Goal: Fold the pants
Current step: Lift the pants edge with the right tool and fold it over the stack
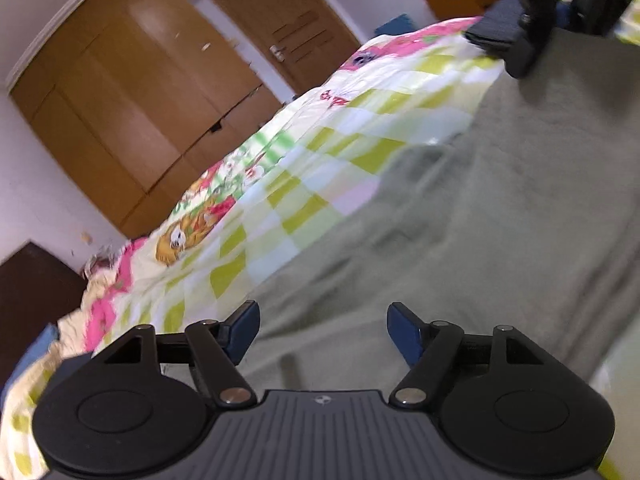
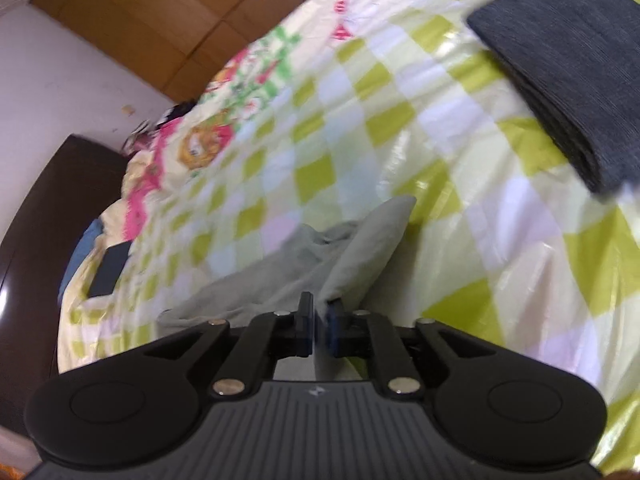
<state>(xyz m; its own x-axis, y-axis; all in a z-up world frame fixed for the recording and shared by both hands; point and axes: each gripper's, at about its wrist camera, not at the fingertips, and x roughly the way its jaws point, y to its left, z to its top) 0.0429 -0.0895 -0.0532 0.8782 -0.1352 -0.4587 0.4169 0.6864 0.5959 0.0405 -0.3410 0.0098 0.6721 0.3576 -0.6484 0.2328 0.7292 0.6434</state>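
Between the nearly closed blue pads of the right gripper point(image 2: 318, 322) a fold of the pale grey-green soft cotton pants point(image 2: 320, 248) is pinched, the cloth rising from the bed into the jaws. Ahead of these jaws one narrow end of the garment points away in a blunt tip, and a wrinkled mass spreads to the left. Beyond that tip the glossy bedcover with a yellow-green and white check and pink cartoon border point(image 2: 460, 128) lies bare, with open surface to the right as well. Farther off, up and to the right, sits a dark grey folded cloth stack point(image 2: 576, 60), well apart from the pants.

Over the same garment the left gripper point(image 1: 322, 330) hangs with its jaws spread wide and nothing between them. Directly ahead and to its right the pants point(image 1: 500, 220) lie broad and fairly flat; their edge runs diagonally to the left, meeting the checked cover. Past the bed stands a brown wooden wardrobe point(image 1: 132, 112).
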